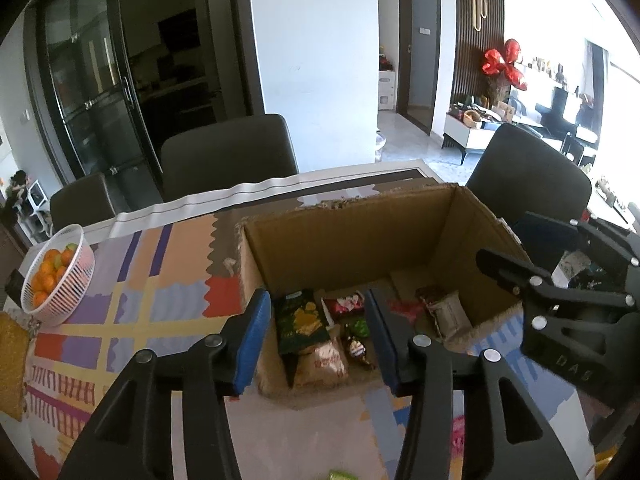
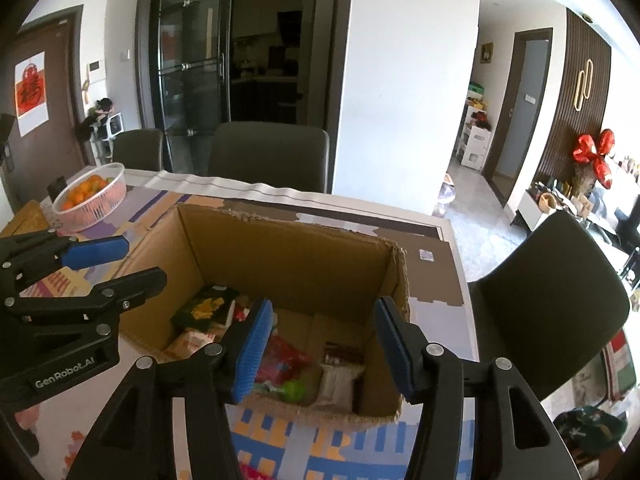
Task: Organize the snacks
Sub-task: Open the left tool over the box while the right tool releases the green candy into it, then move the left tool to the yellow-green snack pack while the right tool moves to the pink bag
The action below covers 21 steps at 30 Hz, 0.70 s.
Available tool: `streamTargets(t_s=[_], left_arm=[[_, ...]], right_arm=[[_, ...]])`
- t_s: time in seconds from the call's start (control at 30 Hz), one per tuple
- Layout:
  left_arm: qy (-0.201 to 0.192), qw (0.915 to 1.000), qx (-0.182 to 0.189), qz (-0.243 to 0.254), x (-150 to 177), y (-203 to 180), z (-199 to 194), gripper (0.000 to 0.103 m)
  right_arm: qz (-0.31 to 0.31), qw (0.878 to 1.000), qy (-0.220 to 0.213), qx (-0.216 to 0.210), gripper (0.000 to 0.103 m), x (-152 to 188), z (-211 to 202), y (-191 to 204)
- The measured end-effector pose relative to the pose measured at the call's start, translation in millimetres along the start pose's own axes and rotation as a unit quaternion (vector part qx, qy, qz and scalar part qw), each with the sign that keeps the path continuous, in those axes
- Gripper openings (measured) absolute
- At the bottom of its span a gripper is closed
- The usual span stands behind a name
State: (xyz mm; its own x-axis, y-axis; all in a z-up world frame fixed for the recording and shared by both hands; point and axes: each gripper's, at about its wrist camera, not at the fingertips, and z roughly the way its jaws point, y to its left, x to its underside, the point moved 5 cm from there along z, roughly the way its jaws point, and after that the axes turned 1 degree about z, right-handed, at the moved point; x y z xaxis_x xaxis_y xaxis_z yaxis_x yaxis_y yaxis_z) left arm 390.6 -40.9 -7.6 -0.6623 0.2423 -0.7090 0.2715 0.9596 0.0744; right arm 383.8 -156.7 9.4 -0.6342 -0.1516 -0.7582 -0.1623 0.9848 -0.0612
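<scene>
An open cardboard box [image 1: 352, 232] stands on the patterned tablecloth and also shows in the right wrist view [image 2: 288, 248]. Inside lie several snack packets: a dark green bag [image 1: 298, 320] [image 2: 204, 308], a beige packet [image 1: 326, 364], a red-and-white packet [image 1: 344, 304], a red packet [image 2: 280, 360] and a pale wrapped bar [image 2: 338, 384]. My left gripper [image 1: 316, 344] is open and empty above the box's near-left corner. My right gripper [image 2: 324, 350] is open and empty above the box's near edge, and it shows at the right of the left wrist view [image 1: 560, 292].
A white basket of oranges [image 1: 60, 276] [image 2: 92, 198] stands at the table's far left. Dark chairs [image 1: 228, 156] [image 2: 548, 308] stand along the far side and right end. A green wrapper edge [image 1: 342, 475] lies at the near table edge.
</scene>
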Motion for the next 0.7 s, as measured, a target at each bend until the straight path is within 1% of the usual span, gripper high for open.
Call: streamTargets(t_s=[0.1, 0.37, 0.57, 0.7], left_arm=[[-0.001, 1.0000, 0.002, 0.003, 8.8, -1.6, -13.5, 0.049], [0.003, 0.9997, 0.004, 0.023, 29.5, -9.6, -48.1, 0.050], [0.010, 0.9993, 0.001, 0.036, 49.9, -14.5, -64.4, 0.052], [0.021, 0.9989, -0.003, 0.042, 64.2, -13.5, -67.9, 0.052]], right_arm=[[-0.009, 1.000, -0.004, 0.000, 0.054, 1.0, -10.0, 1.7], [-0.030, 0.999, 0.006, -0.024, 0.056, 9.0, -36.2, 12.0], [-0.062, 0.996, 0.040, -0.042, 0.056, 24.1, -46.4, 23.9], [-0.100, 0.992, 0.070, -0.031, 0.056, 40.6, -47.6, 33.3]])
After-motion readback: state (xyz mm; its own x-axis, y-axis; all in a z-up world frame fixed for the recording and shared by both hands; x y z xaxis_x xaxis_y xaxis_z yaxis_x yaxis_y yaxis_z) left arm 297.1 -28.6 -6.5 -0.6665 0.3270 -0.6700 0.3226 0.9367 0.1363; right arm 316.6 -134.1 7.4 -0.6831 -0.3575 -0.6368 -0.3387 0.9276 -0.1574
